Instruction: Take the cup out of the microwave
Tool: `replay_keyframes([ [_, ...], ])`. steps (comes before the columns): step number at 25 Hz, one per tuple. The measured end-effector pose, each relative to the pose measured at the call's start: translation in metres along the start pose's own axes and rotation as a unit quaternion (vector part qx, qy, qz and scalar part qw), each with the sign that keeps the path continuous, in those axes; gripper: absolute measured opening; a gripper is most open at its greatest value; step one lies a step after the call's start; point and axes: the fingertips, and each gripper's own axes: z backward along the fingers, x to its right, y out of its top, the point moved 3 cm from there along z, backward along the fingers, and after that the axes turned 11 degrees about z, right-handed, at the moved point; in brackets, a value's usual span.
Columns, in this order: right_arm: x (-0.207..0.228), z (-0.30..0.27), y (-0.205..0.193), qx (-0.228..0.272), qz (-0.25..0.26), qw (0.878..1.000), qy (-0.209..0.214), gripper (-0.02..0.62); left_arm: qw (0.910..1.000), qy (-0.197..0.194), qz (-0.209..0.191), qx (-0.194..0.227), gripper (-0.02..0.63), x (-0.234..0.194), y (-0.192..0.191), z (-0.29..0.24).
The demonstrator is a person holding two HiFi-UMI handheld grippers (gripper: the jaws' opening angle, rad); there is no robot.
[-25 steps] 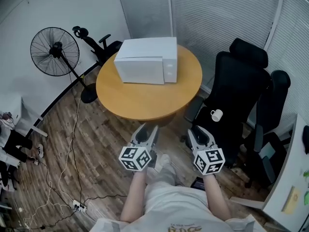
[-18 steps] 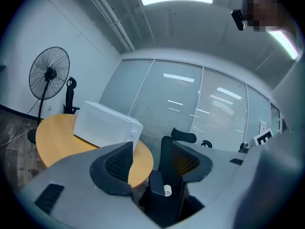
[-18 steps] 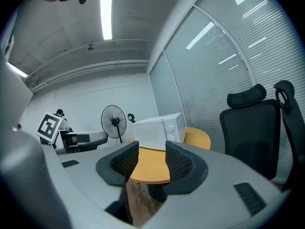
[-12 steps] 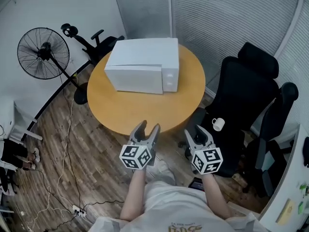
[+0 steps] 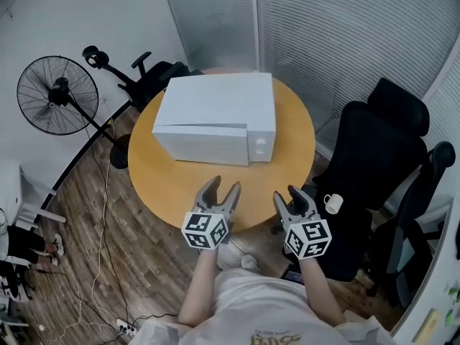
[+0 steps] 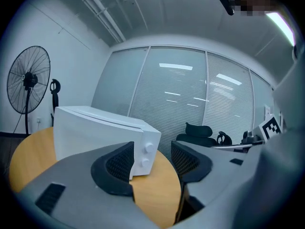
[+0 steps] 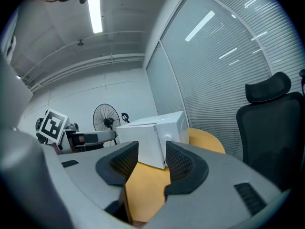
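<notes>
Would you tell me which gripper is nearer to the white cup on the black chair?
Right. In the head view the right gripper is just left of the white cup, while the left gripper is farther left, at the round table's near edge.

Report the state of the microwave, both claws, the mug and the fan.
Microwave: door shut, on the round table.
Left claw: open, empty, just opened.
Right claw: open, empty, just opened.
Mug: upright on the black chair.
Fan: standing; spinning or not, cannot tell.
</notes>
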Motion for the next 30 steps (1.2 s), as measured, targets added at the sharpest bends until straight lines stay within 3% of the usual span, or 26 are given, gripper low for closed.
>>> replay_keyframes([
  [7, 0.014, -0.03, -0.005, -0.013, -0.017, 1.0, -0.004, 0.175, 0.9971, 0.001, -0.072, -0.025, 0.256, -0.013, 0.014, -0.046],
  [12, 0.029, -0.037, -0.004, -0.021, -0.024, 0.999, 0.004, 0.175, 0.9954, 0.002, -0.091, -0.031, 0.262, -0.009, 0.019, -0.078],
  [20, 0.057, -0.057, -0.001, -0.02, -0.031, 0.998, 0.042, 0.175, 0.9845, 0.045, -0.168, -0.026, 0.261, -0.008, 0.027, -0.115],
  [26, 0.081, -0.066, -0.011, -0.035, -0.052, 0.996, 0.061, 0.173, 0.9814, 0.073, -0.175, -0.031, 0.264, -0.009, 0.025, -0.144],
  [30, 0.09, -0.073, -0.01, -0.038, -0.052, 0.995, 0.074, 0.173, 0.9712, 0.091, -0.217, -0.038, 0.265, -0.01, 0.031, -0.157],
])
